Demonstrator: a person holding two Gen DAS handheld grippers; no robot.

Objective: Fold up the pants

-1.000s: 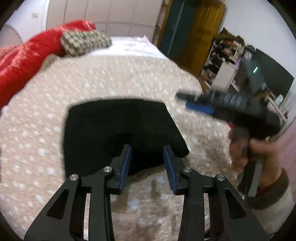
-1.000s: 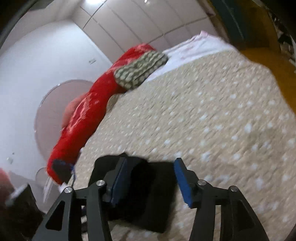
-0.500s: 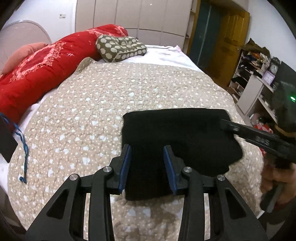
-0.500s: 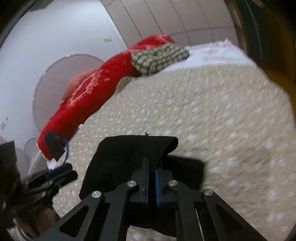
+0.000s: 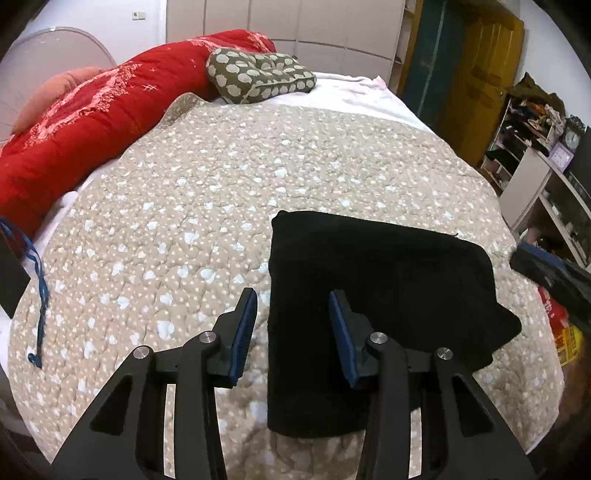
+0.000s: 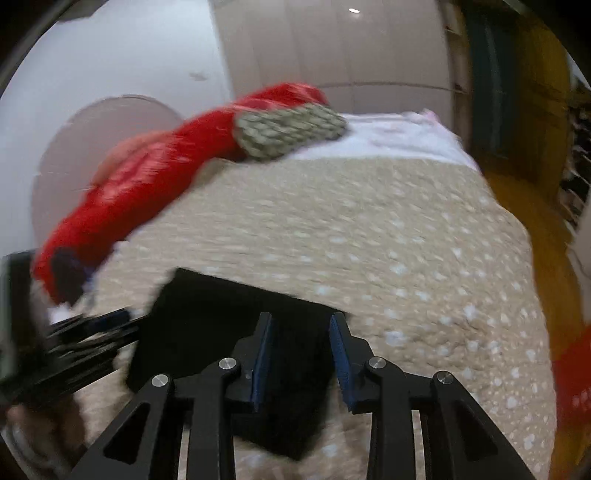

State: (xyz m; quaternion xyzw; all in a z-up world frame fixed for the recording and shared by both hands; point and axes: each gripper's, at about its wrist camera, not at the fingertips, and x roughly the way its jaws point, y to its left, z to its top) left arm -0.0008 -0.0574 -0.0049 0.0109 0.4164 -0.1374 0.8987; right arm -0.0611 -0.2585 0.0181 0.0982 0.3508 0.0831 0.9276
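Spotted quilt (image 5: 229, 192) — folded black pants (image 5: 369, 280) flat; left tool (image 5: 291, 332), right tool (image 6: 301, 354) agape, empty.

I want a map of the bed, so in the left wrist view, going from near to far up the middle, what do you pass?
Left gripper → folded black pants → speckled beige quilt → spotted olive pillow → white wardrobe doors.

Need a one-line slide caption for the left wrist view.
Open left gripper above folded black pants on the spotted quilt.

No legible text anywhere.
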